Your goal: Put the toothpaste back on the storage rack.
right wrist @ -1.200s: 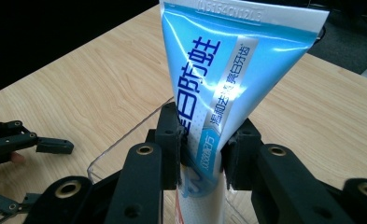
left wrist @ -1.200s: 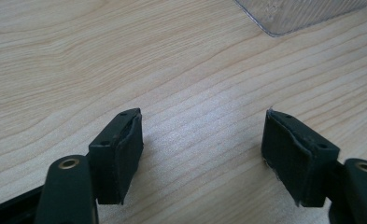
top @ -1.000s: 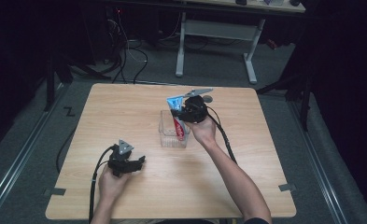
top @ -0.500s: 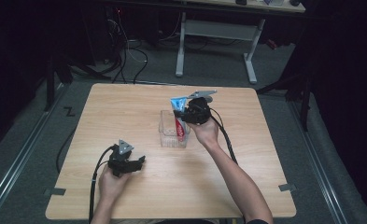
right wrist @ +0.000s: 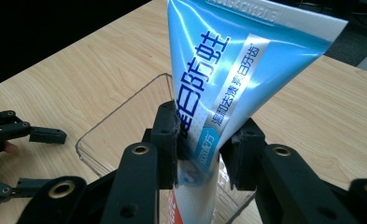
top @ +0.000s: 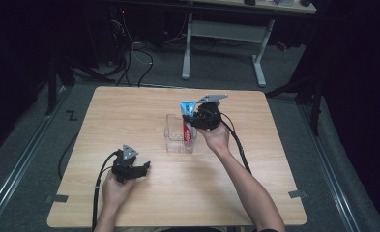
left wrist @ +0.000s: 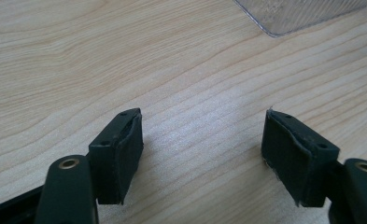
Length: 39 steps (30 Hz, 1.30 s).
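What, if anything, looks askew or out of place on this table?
The toothpaste tube stands on end in the clear plastic container, leaning, its crimped end well above the rim, between the right hand-held gripper jaws. Nothing is spilled.

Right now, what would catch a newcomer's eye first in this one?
The blue-and-white toothpaste tube, standing upright in a clear plastic container mid-table, between the right gripper's jaws, which have just been opening. Nearer the table's front edge, the left gripper rests open on bare wood.
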Each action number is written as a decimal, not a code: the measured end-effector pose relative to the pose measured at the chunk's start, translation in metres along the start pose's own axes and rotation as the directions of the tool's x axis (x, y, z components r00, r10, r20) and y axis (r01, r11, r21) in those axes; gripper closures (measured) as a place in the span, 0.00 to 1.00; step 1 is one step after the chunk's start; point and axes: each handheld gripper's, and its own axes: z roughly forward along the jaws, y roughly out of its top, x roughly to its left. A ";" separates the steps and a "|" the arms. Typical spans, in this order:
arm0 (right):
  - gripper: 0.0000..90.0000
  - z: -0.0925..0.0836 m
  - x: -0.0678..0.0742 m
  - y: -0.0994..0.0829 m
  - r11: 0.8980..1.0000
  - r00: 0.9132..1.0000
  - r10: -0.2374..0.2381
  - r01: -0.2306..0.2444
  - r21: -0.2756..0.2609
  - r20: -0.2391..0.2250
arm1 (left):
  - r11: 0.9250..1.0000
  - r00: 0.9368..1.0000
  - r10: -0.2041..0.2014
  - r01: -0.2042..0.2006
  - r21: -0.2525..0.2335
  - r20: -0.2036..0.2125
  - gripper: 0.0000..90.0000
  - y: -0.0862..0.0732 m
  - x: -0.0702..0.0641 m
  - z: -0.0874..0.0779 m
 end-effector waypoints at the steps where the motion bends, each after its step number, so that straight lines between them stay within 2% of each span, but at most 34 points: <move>1: 0.76 -0.001 -0.001 0.000 1.000 1.000 0.000 0.000 0.000 0.000 | 1.000 1.000 0.001 -0.001 0.001 0.000 0.33 0.000 0.000 0.000; 7: 0.75 -0.004 -0.004 -0.003 1.000 1.000 0.006 -0.006 0.003 0.019 | 1.000 1.000 0.000 0.000 0.000 -0.001 0.33 0.000 0.000 0.000; 16: 0.73 -0.007 -0.012 -0.008 0.999 0.998 0.050 -0.050 -0.002 0.032 | 1.000 1.000 0.000 0.000 0.000 -0.001 0.33 0.000 0.000 0.000; 25: 0.61 -0.011 -0.011 -0.011 1.000 0.997 0.023 -0.023 -0.002 0.069 | 1.000 1.000 -0.001 0.001 0.000 -0.001 0.33 0.000 0.000 0.000; 28: 0.58 -0.014 -0.012 -0.013 1.000 0.997 0.028 -0.027 -0.009 0.079 | 1.000 1.000 -0.002 0.002 -0.001 -0.001 0.33 0.000 0.000 0.000; 33: 0.56 -0.022 -0.014 -0.014 0.999 0.995 0.037 -0.035 -0.027 0.088 | 1.000 1.000 -0.001 0.001 0.000 -0.001 0.33 0.000 0.000 0.000; 39: 0.56 -0.035 -0.013 -0.018 0.998 0.994 0.025 -0.019 -0.061 0.107 | 1.000 1.000 -0.002 0.002 0.000 -0.001 0.33 0.000 0.000 0.000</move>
